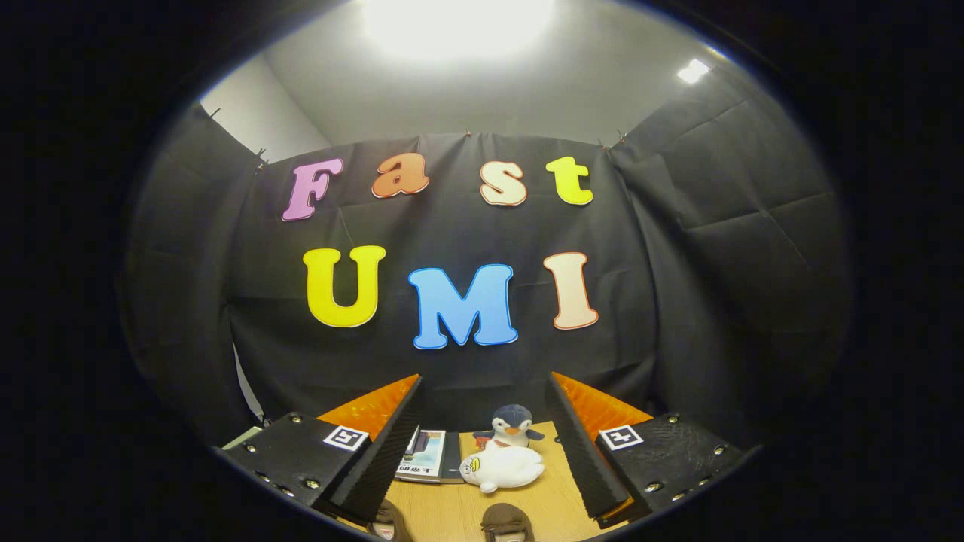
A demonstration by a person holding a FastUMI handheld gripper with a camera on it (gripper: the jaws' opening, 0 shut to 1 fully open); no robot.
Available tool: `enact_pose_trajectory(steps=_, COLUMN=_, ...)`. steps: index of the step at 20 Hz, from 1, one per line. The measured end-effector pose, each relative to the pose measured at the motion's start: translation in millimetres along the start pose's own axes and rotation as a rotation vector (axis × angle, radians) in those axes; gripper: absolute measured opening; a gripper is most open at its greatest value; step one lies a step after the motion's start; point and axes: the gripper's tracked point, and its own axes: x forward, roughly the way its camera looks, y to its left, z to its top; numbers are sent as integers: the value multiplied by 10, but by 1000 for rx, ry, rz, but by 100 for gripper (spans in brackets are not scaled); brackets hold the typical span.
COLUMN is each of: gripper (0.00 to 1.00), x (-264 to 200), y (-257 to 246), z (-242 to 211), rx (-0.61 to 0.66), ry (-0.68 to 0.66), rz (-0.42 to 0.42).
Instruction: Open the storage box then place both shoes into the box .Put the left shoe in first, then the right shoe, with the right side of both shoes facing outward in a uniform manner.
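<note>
While the tool [482, 444] stands wide open and empty above the desk [542, 500], shoes [506, 521] lie below its fingers; judged: lower first to find the box.

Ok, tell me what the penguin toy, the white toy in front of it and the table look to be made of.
Penguin toy: probably plush fabric, soft matte fuzzy outline. White toy: likely the same stuffed plush, rounded and puffy. Table: looks like wood or wood-look laminate, pale with faint grain, smooth finish; which one I cannot tell. The tool hangs open, the toys between and beyond its fingers.
</note>
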Motion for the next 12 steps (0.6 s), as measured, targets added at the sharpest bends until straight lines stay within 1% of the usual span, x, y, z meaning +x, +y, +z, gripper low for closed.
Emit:
enact_pose_trajectory(steps=3, gripper=96, x=51, y=-20, z=-102, rx=-6, ry=24, rz=-4)
enact_pose_trajectory(steps=7, gripper=96, x=120, y=17, z=-377, rx=36, ry=76, rz=28)
enact_pose_trajectory(steps=10, gripper=96, x=237, y=143, z=-655, rx=73, ry=135, rz=92)
enact_pose_trajectory(steps=12, gripper=96, x=313, y=321, z=-842, rx=97, ry=176, rz=165)
